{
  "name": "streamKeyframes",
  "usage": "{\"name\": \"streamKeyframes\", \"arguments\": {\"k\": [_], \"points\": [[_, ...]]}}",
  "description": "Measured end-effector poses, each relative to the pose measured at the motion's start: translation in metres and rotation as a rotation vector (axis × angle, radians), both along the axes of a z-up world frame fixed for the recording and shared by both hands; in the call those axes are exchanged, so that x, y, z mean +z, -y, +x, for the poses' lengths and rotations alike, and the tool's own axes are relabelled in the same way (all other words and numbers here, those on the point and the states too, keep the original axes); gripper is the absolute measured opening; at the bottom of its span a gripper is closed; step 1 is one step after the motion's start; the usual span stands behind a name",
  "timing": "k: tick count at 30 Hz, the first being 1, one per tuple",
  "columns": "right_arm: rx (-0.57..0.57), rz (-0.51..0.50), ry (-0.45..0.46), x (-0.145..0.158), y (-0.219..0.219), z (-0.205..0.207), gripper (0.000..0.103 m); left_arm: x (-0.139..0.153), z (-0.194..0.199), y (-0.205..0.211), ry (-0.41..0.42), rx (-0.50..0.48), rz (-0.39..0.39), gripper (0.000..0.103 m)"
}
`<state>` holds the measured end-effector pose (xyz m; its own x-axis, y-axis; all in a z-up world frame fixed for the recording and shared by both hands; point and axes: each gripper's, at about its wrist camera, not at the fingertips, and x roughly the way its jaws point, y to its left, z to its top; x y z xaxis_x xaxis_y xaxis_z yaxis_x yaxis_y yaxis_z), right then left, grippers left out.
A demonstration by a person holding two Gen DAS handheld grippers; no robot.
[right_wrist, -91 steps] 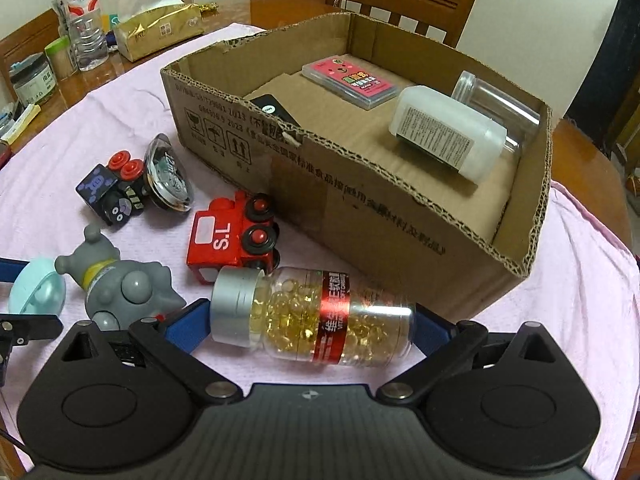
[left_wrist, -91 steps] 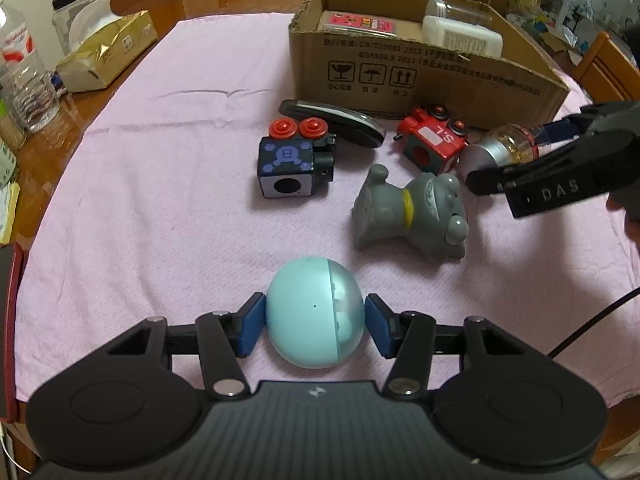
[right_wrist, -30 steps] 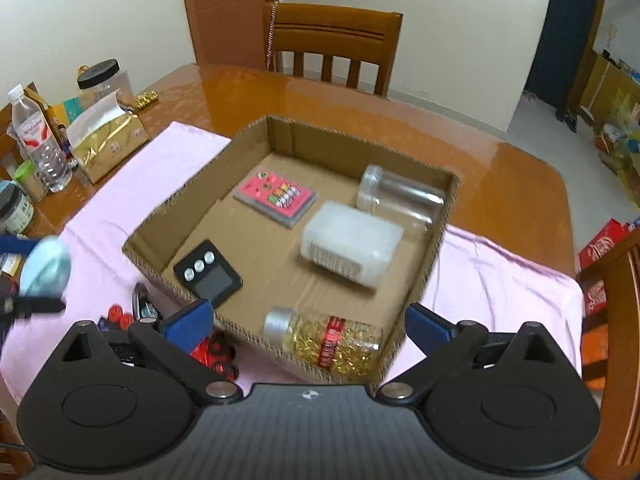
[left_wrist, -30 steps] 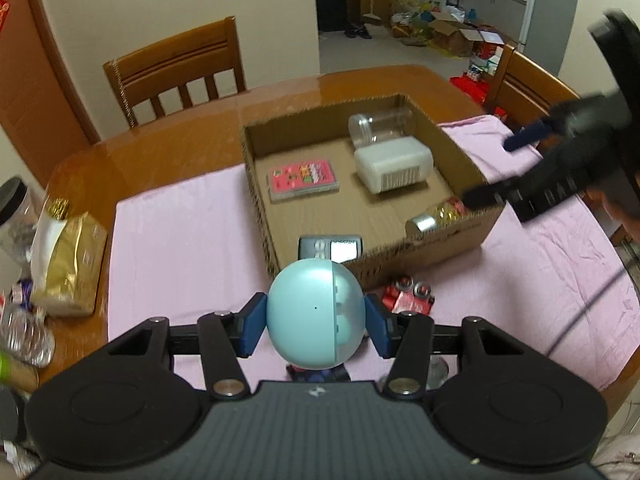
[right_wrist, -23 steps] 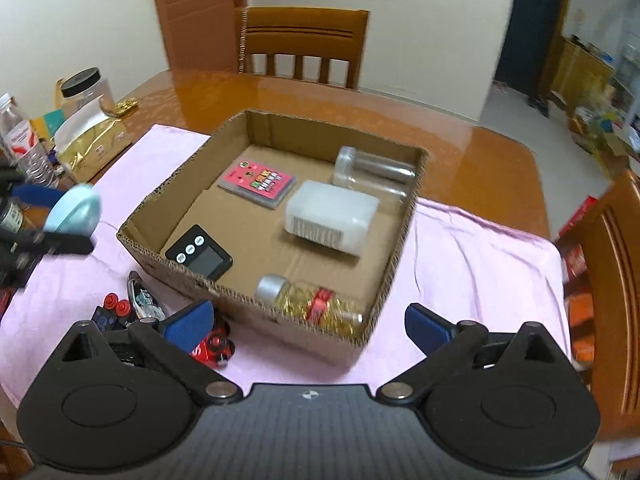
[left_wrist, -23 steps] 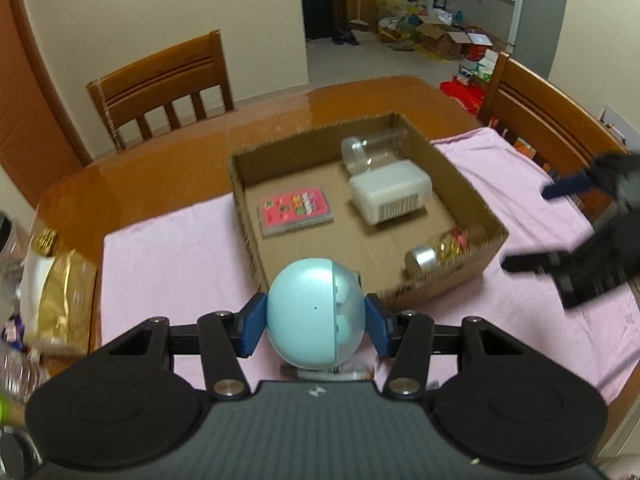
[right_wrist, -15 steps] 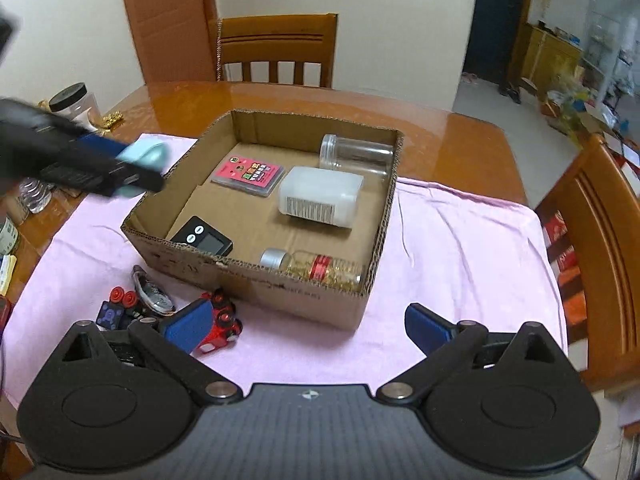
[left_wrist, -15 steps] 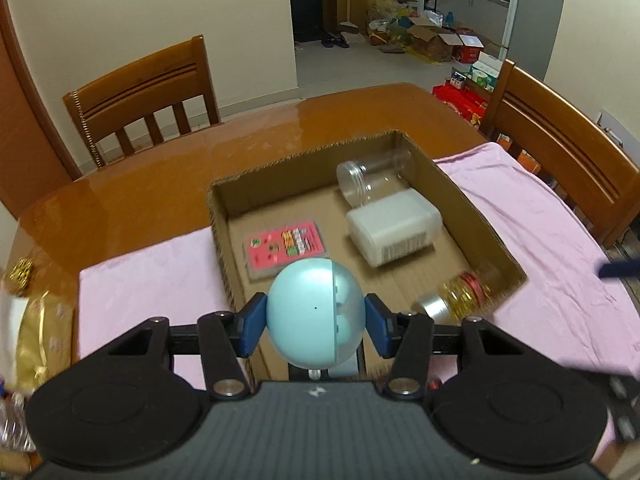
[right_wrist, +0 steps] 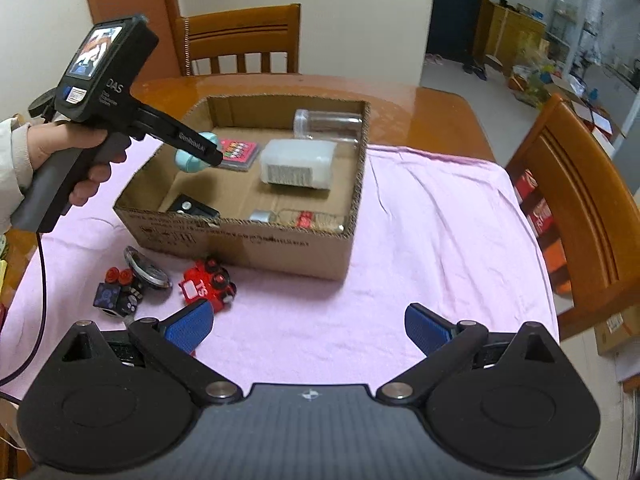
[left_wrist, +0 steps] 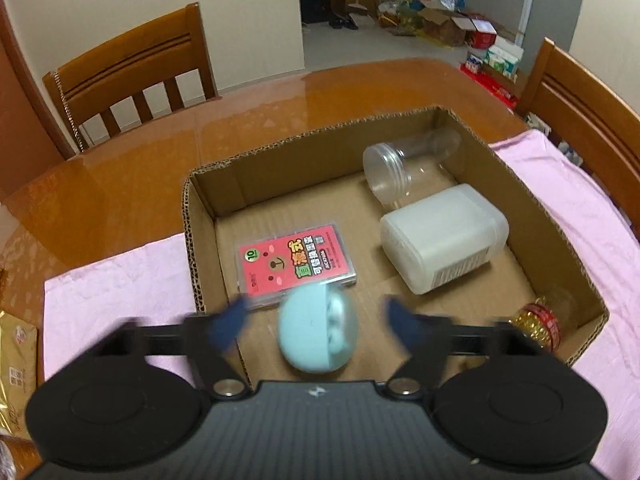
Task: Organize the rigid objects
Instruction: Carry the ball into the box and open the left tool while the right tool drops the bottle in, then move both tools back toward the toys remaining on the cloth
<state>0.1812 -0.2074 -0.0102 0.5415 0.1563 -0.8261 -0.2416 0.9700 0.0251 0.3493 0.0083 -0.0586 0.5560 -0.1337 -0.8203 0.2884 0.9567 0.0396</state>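
In the left wrist view, the pale blue egg-shaped ball (left_wrist: 318,328) — smooth, with a seam down its middle and a paler half — sat between the spreading blue pads of the left gripper (left_wrist: 316,322), touched by neither. The jaws were opening and blurred by motion. The ball was over the near floor of the cardboard box (left_wrist: 200,240), just in front of a pink card case (left_wrist: 296,266) marked with a green "10" and Chinese characters; whether it had landed I could not tell. A white plastic container (left_wrist: 444,236) and a clear jar (left_wrist: 404,168) lay on their sides behind. A capsule bottle (left_wrist: 538,320) was partly hidden by the right finger.

In the right wrist view, the right gripper (right_wrist: 306,326) stood wide and empty above the pink cloth (right_wrist: 440,240). The left gripper's body read "DAS"; its finger covered part of the ball (right_wrist: 190,160). A red toy train (right_wrist: 206,286) showed "TS" — probably upside down. The print on the box front was too faint to read.
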Motion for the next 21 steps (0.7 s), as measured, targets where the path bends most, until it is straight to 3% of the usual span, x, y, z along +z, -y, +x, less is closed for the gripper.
{"name": "streamKeyframes", "arguments": {"k": [2,11,21], "points": [[-0.005,-0.004,-0.001,-0.001,0.000,-0.001,0.103,0.007,-0.009,-0.004,0.049,0.010,-0.012,0.097],[0.036,-0.001,-0.009,-0.010,-0.013,-0.001,0.103,0.035,-0.059,-0.025,0.121,0.040,0.031,0.100],[0.124,0.034,-0.043,-0.030,-0.040,-0.004,0.103,0.031,-0.123,-0.053,0.110,0.144,0.004,0.101]]}}
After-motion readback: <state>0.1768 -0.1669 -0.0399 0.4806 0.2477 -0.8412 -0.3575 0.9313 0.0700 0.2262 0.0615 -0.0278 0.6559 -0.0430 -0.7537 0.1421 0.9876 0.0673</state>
